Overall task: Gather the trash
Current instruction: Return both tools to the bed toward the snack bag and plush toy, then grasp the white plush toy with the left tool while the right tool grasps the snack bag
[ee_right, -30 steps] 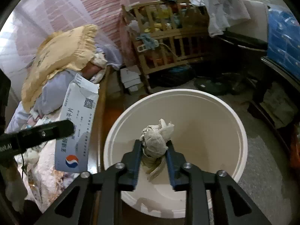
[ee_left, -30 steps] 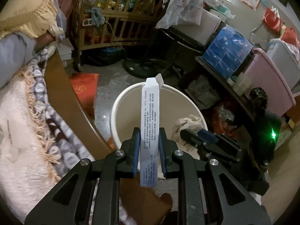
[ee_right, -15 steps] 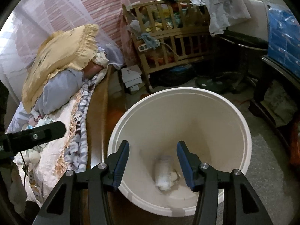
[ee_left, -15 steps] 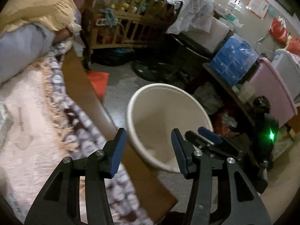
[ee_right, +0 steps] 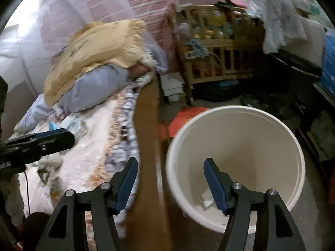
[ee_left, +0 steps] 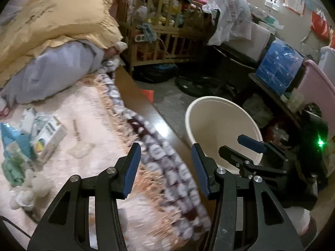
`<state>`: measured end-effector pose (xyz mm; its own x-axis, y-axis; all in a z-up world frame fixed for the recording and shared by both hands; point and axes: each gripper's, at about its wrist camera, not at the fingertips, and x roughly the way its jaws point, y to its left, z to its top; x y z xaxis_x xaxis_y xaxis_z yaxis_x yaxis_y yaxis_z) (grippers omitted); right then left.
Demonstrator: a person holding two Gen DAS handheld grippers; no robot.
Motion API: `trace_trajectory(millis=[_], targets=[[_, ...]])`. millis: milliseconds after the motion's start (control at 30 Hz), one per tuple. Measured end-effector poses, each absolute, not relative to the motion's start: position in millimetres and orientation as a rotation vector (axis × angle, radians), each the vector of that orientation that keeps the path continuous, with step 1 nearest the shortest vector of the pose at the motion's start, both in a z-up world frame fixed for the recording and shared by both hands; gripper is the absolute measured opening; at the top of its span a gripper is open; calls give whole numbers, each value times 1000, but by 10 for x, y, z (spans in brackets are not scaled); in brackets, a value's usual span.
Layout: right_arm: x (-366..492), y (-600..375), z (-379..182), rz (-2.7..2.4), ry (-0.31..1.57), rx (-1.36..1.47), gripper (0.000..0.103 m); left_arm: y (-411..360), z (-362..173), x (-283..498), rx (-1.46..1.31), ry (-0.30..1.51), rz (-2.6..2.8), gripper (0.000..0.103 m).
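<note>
A white bucket [ee_left: 209, 104] [ee_right: 230, 109] stands on the floor beside the bed, with pale scraps of trash [ee_right: 207, 198] at its bottom. My left gripper [ee_left: 165, 148] is open and empty above the bed's patterned blanket edge. On the bed to its left lie a small carton [ee_left: 48, 133], blue wrappers [ee_left: 12, 138], a crumpled tissue [ee_left: 31, 190] and a flat scrap [ee_left: 80, 150]. My right gripper [ee_right: 170, 162] has its jaws opening with nothing between them. It hangs over the wooden bed rail [ee_right: 148, 146] and the bucket's near rim.
A yellow pillow [ee_left: 62, 18] and lilac bedding [ee_left: 56, 73] lie at the bed's head. A wooden cot [ee_left: 167, 33] stands behind, a red mat [ee_right: 182, 121] lies on the floor, and a pink bin [ee_left: 316, 87] and blue package [ee_left: 278, 67] crowd the right.
The left gripper let go of a tall white box and the right of a crumpled tissue, now in the bucket. Both opened and swung left toward the bed.
</note>
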<state>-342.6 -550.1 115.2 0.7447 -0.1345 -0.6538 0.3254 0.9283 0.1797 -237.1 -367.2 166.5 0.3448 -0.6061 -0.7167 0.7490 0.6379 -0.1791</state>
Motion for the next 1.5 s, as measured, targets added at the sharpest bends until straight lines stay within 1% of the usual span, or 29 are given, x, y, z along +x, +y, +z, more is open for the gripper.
trace_trajectory(millis=[267, 467, 833, 933, 1200, 1300, 1367, 1433, 1500], targets=[[-3276, -4971, 1223, -158, 690, 273, 63, -3228, 1726, -2285, 196, 800, -812, 48], [-3144, -4609, 1285, -95, 688, 255, 64, -2855, 1732, -2173, 166, 803, -763, 48], [-2904, -4037, 1303, 42, 723, 203, 69, -1947, 1650, -1838, 106, 834, -622, 48], [-2848, -3914, 1246, 83, 751, 204, 73, -1697, 1578, -1732, 106, 849, -575, 48], [-2718, -3655, 1008, 151, 830, 142, 73, -1245, 1361, -1576, 49, 912, -553, 48], [-2620, -3584, 954, 185, 869, 93, 80, -1142, 1286, -1534, 5, 936, -571, 48], [-2554, -3558, 887, 191, 900, 67, 80, -1106, 1254, -1487, -28, 954, -587, 49], [-2500, -3557, 814, 192, 928, 62, 80, -1128, 1241, -1467, -26, 957, -601, 50], [-2498, -3579, 753, 193, 935, 80, 80, -1181, 1236, -1452, -4, 947, -609, 55]])
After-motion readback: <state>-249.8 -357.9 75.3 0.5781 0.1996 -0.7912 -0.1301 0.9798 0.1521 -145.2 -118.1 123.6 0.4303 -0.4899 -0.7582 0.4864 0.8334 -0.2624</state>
